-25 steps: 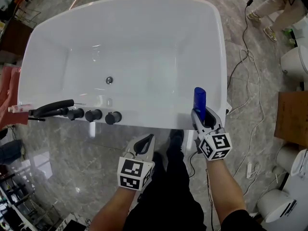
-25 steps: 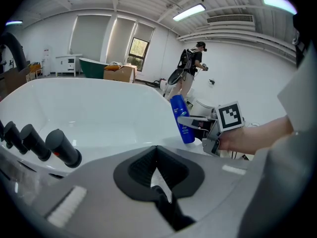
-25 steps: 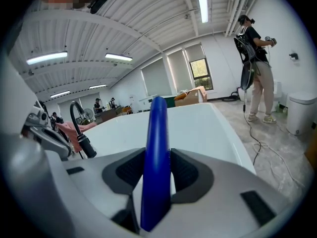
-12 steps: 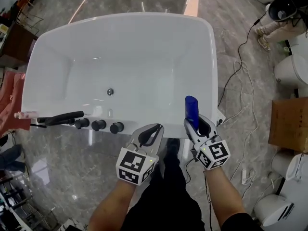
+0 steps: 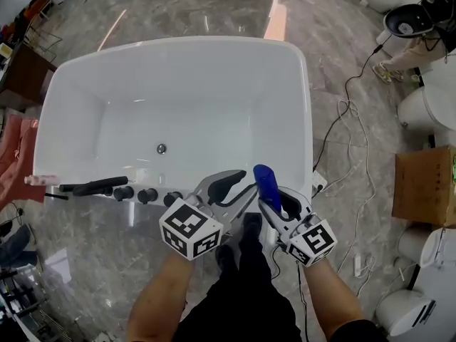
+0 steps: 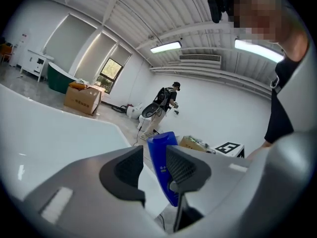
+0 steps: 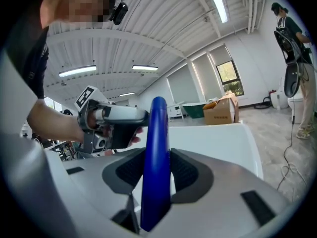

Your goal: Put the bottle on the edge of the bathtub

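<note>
A blue bottle (image 5: 267, 182) stands upright in my right gripper (image 5: 274, 201), which is shut on it over the bathtub's near rim (image 5: 214, 164). In the right gripper view both pads press the bottle (image 7: 157, 128) inside the right gripper (image 7: 157, 170). My left gripper (image 5: 241, 184) sits just left of it and points at it. Its jaws have just been opening and now stand open. In the left gripper view the bottle (image 6: 159, 152) shows in the gap of the left gripper (image 6: 154, 165), and the pads do not press it.
The white bathtub (image 5: 303, 120) fills the middle. Black tap handles (image 5: 146, 194) and a hand shower (image 5: 96, 187) sit on its near-left rim beside a small clear bottle (image 5: 35, 180). Cables (image 5: 356, 162), a cardboard box (image 5: 420, 184) and toilets (image 5: 427, 112) lie to the right.
Both grippers have risen and come together near the tub's near rim. The left gripper has swung right toward the bottle and its jaws have opened. The right gripper keeps hold of the bottle.
</note>
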Available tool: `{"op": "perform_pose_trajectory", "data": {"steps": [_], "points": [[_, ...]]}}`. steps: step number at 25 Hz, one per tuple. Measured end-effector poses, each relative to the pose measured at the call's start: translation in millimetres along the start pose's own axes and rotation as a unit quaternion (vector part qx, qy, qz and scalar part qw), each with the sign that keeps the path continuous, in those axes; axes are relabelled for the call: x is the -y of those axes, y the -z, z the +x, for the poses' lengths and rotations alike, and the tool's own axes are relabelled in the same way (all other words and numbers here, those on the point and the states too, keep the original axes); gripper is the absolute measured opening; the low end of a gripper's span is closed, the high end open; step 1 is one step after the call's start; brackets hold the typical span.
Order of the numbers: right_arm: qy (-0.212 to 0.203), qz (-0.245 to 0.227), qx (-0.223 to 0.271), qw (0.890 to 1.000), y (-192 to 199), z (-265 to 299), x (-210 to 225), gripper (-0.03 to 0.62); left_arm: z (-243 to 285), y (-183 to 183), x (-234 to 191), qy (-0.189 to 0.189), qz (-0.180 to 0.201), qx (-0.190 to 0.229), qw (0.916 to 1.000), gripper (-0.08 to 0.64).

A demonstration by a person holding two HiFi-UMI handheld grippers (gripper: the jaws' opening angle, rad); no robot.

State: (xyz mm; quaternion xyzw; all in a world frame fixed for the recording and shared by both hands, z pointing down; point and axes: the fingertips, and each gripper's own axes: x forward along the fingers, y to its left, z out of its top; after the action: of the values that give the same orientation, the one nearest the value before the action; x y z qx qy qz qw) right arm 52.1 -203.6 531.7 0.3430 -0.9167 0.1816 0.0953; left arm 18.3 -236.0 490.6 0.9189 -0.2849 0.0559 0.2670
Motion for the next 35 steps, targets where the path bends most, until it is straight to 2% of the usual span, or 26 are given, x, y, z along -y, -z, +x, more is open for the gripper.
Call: {"op": "perform_pose_trajectory", "data": {"steps": [8,12,15,17,23,26,30,35], "points": [[-0.020,0.001,-0.010,1.000,8.7,10.0,-11.9,0.158,-1.0,3.8,10.8,0.060,-0.020,0.003,0.9980,0.132],[-0.028,-0.007,-0.027,0.999,17.7,14.9,-12.9,0.158,0.7,8.1,20.4,0.084,-0.007,-0.010,0.9964,0.132],[-0.017,-0.024,-0.045,0.999,30.1,19.9,-7.4,0.158,0.2,17.6,20.6,0.086,-0.001,-0.021,0.9961,0.132],[0.004,-0.019,-0.043,0.999,37.0,23.7,3.1,0.158,-4.4,24.8,10.7,0.070,-0.011,-0.021,0.9972,0.132],[0.075,0.024,-0.015,0.997,60.4,23.2,49.9,0.158,-30.4,70.0,-35.6,-0.021,-0.049,-0.034,0.9980,0.132],[0.098,0.023,-0.010,0.995,74.4,20.6,65.2,0.158,-40.2,103.2,-43.9,-0.047,-0.061,-0.053,0.9956,0.130],[0.108,0.011,-0.011,0.994,88.4,19.6,68.3,0.158,-49.3,142.8,-51.2,-0.089,-0.083,-0.069,0.9902,0.124],[0.129,-0.001,-0.010,0.992,107.9,19.7,68.4,0.158,-58.7,166.6,-48.2,-0.102,-0.101,-0.063,0.9876,0.112]]}}
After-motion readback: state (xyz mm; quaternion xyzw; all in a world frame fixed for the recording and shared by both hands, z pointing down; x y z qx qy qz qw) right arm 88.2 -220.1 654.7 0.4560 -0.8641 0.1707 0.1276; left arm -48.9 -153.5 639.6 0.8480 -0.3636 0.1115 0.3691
